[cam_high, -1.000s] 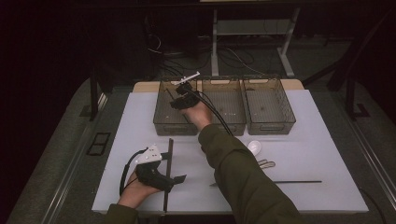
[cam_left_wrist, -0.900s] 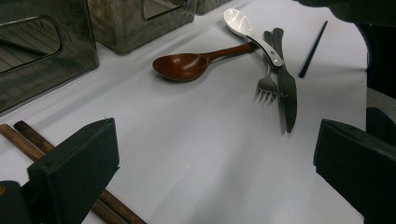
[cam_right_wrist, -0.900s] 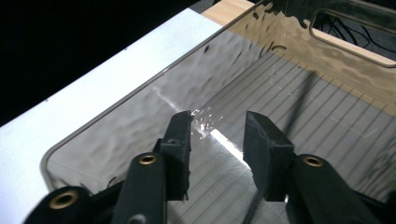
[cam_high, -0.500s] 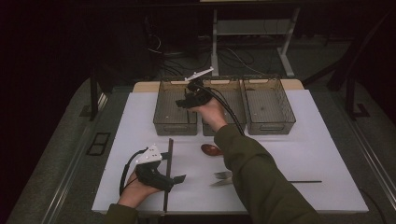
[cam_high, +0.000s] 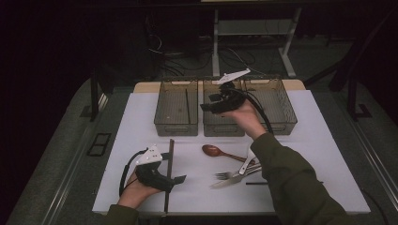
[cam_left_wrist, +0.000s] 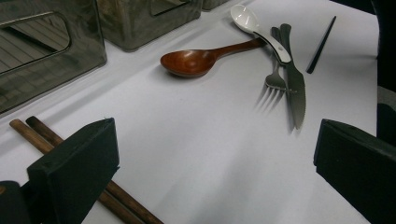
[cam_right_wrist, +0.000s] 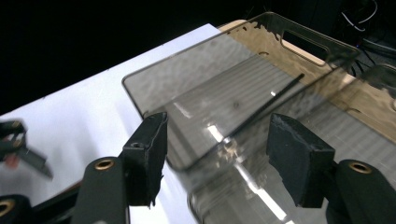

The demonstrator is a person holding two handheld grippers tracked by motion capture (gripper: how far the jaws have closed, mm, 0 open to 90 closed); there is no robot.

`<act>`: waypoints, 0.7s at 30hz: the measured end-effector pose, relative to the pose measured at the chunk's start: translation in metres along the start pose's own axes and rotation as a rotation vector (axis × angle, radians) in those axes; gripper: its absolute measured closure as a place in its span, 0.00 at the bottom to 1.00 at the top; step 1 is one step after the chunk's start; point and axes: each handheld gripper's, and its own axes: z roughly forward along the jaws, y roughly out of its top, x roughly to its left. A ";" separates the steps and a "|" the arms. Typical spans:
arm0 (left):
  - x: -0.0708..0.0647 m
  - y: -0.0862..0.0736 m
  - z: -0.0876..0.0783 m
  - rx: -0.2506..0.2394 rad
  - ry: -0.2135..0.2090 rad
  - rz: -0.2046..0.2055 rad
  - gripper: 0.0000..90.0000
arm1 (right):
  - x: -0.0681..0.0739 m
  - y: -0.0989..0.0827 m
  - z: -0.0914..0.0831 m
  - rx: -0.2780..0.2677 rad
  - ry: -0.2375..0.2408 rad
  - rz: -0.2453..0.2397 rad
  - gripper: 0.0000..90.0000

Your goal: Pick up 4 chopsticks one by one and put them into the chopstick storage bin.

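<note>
Your left gripper [cam_high: 162, 177] has not moved; it rests low on the tabletop [cam_high: 141, 122] beside the brown chopsticks [cam_high: 168, 173], jaws apart and empty. Your right gripper [cam_high: 211, 107] has lifted from the left bin [cam_high: 177, 112] and now hangs over the middle bin [cam_high: 223, 127], wrist raised; its jaws have just opened, nothing between them. The black chopstick [cam_high: 187, 104] lies in the left bin

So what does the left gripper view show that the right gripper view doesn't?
Left gripper view: a wooden spoon, white spoon, fork, knife and a loose black chopstick on the table, plus two brown chopsticks by its jaw. Right gripper view: a thin black stick lying inside a smoky bin, seen from above. Both: the white table cover and the bins.
</note>
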 end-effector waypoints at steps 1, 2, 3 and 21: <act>0.000 0.000 0.000 0.001 0.002 -0.001 0.00 | -0.002 -0.003 -0.005 -0.004 0.006 -0.004 0.42; 0.001 0.000 0.000 0.005 0.003 0.002 0.00 | -0.003 -0.007 -0.011 -0.004 0.013 -0.009 0.41; 0.001 0.000 0.000 0.012 0.002 0.005 0.00 | -0.005 -0.010 -0.016 -0.006 0.020 -0.015 0.41; 0.002 0.000 0.000 0.020 0.010 -0.003 0.00 | -0.014 -0.076 -0.090 -0.046 0.021 -0.054 0.42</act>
